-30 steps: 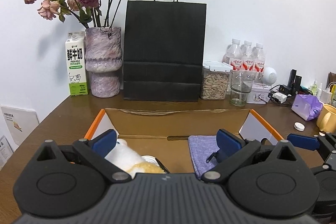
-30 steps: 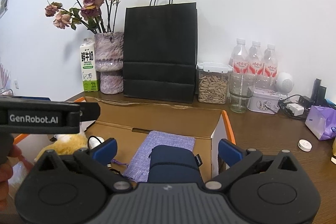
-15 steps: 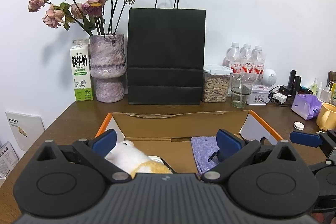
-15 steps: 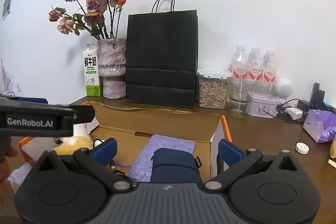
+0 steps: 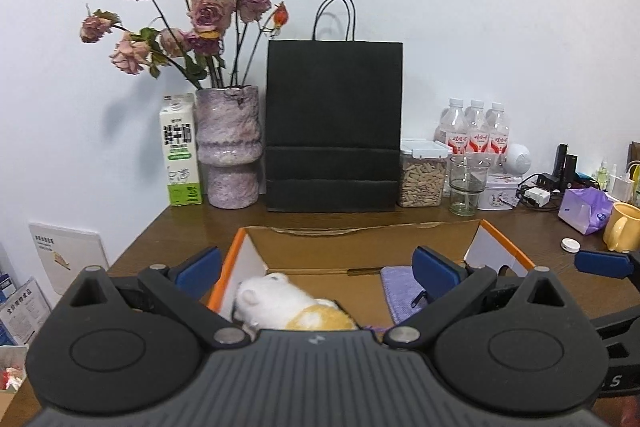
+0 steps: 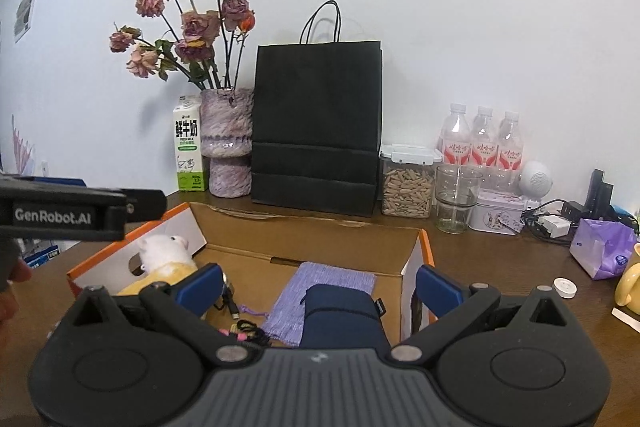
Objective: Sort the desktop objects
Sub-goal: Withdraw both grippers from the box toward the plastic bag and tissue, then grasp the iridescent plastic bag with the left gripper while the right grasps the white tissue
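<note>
Above the open cardboard box both grippers hang with jaws spread wide, nothing between the blue pads. Left gripper sits over the box's left half; right gripper over its right half.

Box contents: white-and-yellow plush toy against the left wall; purple cloth pouch flat on the floor toward the right wall; dark blue case lying on the pouch's near end; black cable on the floor between plush and pouch.

Behind the box, along the white wall: milk carton, purple vase of dried roses, black paper bag, clear canister of seeds, glass jar, three water bottles.

Right of the box on the desk: purple tissue pack, white cap, yellow mug.
</note>
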Tool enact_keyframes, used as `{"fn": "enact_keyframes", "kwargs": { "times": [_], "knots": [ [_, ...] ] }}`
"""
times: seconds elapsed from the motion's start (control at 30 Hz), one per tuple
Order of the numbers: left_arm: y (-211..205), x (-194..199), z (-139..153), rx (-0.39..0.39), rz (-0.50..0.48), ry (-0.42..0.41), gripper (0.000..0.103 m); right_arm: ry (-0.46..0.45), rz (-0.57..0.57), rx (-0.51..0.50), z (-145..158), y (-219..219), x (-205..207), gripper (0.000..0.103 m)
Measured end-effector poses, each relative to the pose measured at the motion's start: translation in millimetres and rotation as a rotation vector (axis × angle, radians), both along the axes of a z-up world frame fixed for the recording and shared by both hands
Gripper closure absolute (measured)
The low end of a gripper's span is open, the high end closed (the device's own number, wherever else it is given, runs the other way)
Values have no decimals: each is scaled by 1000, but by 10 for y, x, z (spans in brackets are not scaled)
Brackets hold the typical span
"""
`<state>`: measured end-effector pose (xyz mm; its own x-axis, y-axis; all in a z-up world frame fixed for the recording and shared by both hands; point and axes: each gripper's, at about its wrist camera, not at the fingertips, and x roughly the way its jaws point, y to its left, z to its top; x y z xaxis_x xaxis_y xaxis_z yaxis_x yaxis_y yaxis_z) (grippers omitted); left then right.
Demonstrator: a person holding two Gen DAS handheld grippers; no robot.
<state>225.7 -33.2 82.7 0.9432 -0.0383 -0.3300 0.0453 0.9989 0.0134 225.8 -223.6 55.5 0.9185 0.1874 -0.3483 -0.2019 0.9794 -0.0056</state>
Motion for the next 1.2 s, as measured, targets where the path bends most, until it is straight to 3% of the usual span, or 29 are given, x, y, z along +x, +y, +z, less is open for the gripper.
{"fn": "enact_keyframes", "kwargs": {
  "times": [0.4, 0.67, 0.93, 1.2],
  "knots": [
    [352, -291, -125, 28, 49, 60, 0, 21, -8, -48, -33, -48, -400, 0],
    [530, -432, -384, 38, 65, 137, 0, 96, -24, -65, -270, -166, -582, 0],
    [611, -415, -694, 34, 63, 220, 0, 207, -43, -69, -605, -262, -590, 0],
    [515, -326, -833, 49, 40, 219, 0, 230, -50, -21, -709, -310, -491, 0]
  ]
}}
